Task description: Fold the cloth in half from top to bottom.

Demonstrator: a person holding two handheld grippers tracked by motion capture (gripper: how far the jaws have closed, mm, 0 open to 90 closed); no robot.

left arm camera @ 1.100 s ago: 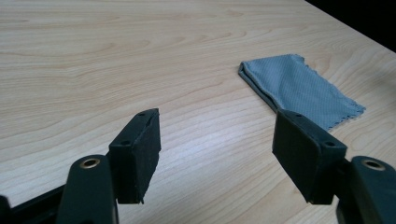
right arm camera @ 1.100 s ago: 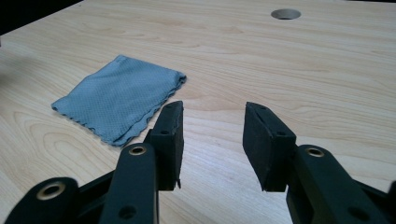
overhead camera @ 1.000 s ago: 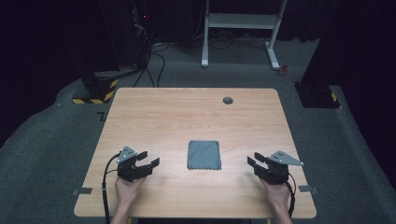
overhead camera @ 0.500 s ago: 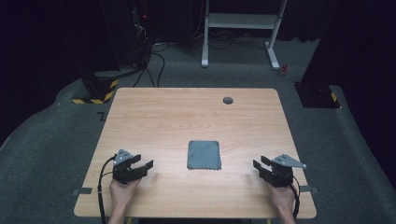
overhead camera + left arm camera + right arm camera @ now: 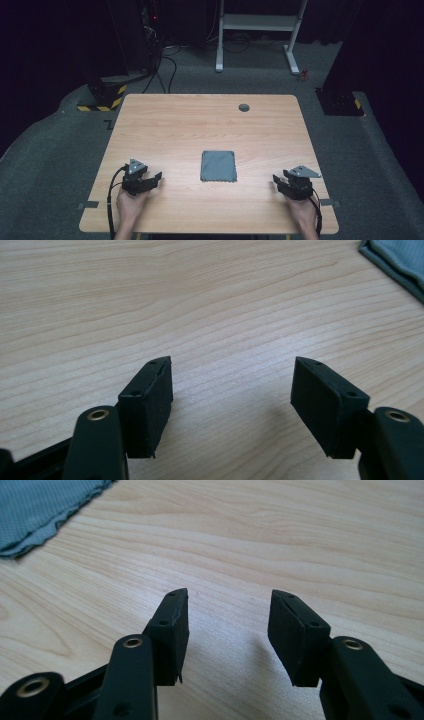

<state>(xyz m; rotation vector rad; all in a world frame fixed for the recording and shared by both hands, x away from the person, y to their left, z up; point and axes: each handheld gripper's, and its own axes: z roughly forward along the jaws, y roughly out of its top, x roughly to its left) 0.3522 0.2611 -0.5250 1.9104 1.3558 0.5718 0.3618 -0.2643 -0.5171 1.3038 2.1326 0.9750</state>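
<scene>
Both grippers, left (image 5: 150,181) and right (image 5: 282,181), sat spread and empty, the right's jaws having just opened; cloth (image 5: 218,166) lay between them, untouched, so reaching in to pinch it looked next.

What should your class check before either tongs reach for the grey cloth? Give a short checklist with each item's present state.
1. Grey cloth lies flat on the table, between both tongs: ok.
2. Left tongs open, nothing between the jaws: ok.
3. Right tongs have just been opening, nothing between the jaws: ok.
4. Bare wood between each tongs and the cloth: ok.
5. Small dark round spot at the far edge, well clear of the cloth: ok.
6. How many layers the cloth has: cannot tell.
</scene>
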